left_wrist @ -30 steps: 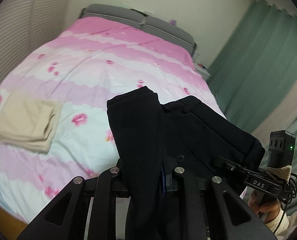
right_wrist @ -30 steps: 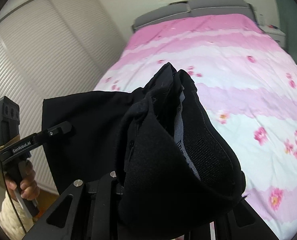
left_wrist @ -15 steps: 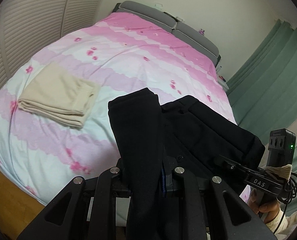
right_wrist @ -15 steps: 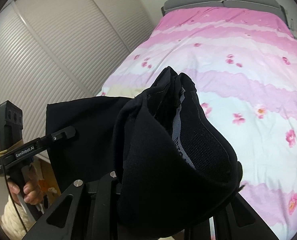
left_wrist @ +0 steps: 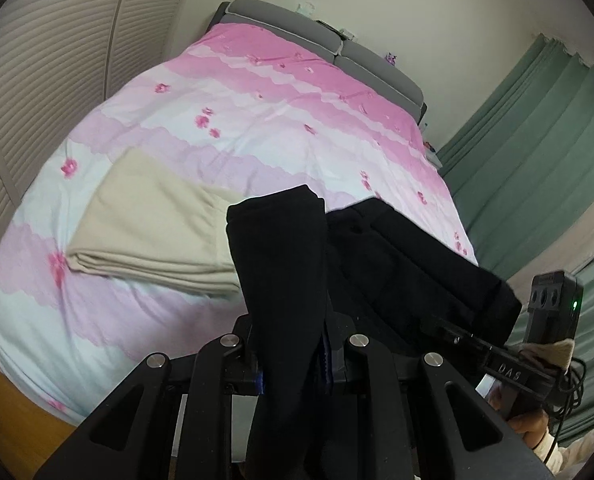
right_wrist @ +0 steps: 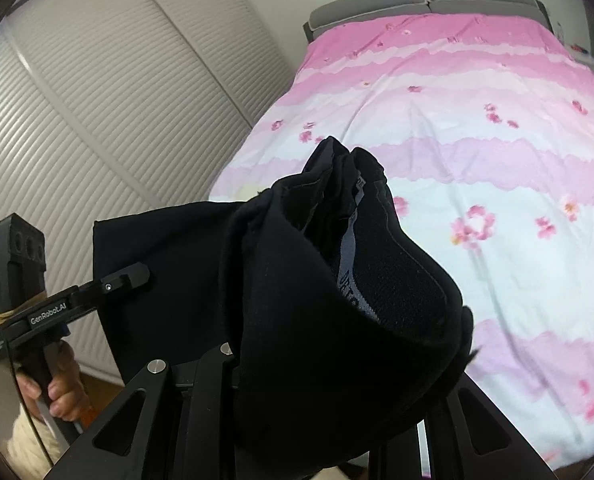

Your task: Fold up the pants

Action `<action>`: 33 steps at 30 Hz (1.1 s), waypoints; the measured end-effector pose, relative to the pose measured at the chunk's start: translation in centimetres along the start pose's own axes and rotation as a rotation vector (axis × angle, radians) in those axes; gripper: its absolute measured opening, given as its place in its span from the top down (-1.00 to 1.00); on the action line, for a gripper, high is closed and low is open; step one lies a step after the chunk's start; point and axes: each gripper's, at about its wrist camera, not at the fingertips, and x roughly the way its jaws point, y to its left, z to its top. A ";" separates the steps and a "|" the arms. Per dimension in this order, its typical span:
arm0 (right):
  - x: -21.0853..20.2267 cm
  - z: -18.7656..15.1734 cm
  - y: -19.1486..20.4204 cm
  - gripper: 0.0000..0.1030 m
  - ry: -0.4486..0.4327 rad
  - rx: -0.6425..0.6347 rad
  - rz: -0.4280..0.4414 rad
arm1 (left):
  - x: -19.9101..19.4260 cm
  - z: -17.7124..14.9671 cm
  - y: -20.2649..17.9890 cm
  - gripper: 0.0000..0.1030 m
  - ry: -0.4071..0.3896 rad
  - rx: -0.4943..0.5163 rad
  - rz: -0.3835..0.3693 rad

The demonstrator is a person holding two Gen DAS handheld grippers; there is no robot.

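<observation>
Since a second earlier both claws had carried the black pants sideways, toward the louvered wardrobe doors, and the folded beige cloth had come nearer.

Left wrist view: the left claw [left_wrist: 293,364] pinched a fold of the black pants [left_wrist: 281,280], held in the air above the near edge of the pink floral bed [left_wrist: 257,120]. The folded beige cloth [left_wrist: 153,232] lay just left.

Right wrist view: the right claw [right_wrist: 297,392] gripped the waistband end of the pants, its fingertips hidden by fabric. The louvered wardrobe doors [right_wrist: 97,120] stood left.
</observation>
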 end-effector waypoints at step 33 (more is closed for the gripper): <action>21.2 9.4 8.4 0.48 -0.091 0.226 -0.202 | 16.2 25.3 22.7 0.66 0.231 0.229 -0.043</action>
